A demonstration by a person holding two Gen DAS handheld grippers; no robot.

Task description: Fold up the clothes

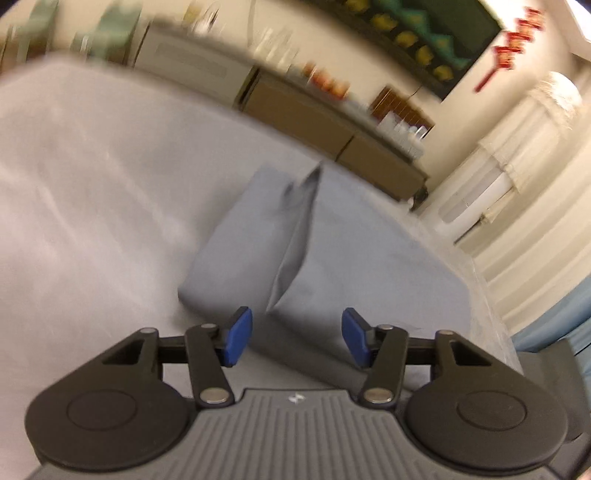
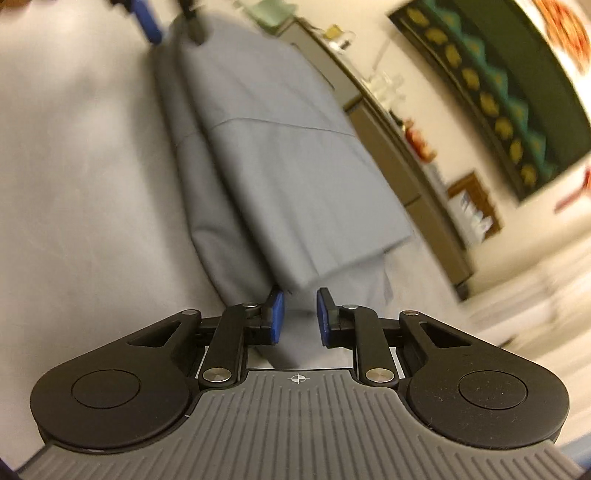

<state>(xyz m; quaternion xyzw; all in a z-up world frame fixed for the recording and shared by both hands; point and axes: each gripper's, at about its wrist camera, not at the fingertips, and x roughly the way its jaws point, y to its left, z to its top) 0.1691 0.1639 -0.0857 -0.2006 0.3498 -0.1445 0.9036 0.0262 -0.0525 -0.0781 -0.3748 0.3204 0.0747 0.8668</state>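
Note:
A blue-grey garment [image 1: 258, 236] lies partly folded on a pale grey sheet [image 1: 92, 184], with one raised fold standing along its middle. My left gripper [image 1: 297, 338] is open and empty, just in front of the garment's near edge. In the right wrist view the same garment [image 2: 280, 177] lies folded in layers. My right gripper [image 2: 300, 319] is open, its blue pads either side of the garment's near end; no cloth is pinched. The left gripper's blue finger [image 2: 147, 18] shows at the garment's far end. Both views are blurred.
A long low cabinet [image 1: 317, 122] with bottles and small items runs behind the bed. A dark wall hanging [image 2: 509, 92] is above it. Pale curtains [image 1: 517, 206] hang at the right. The bed's edge [image 1: 487, 295] lies right of the garment.

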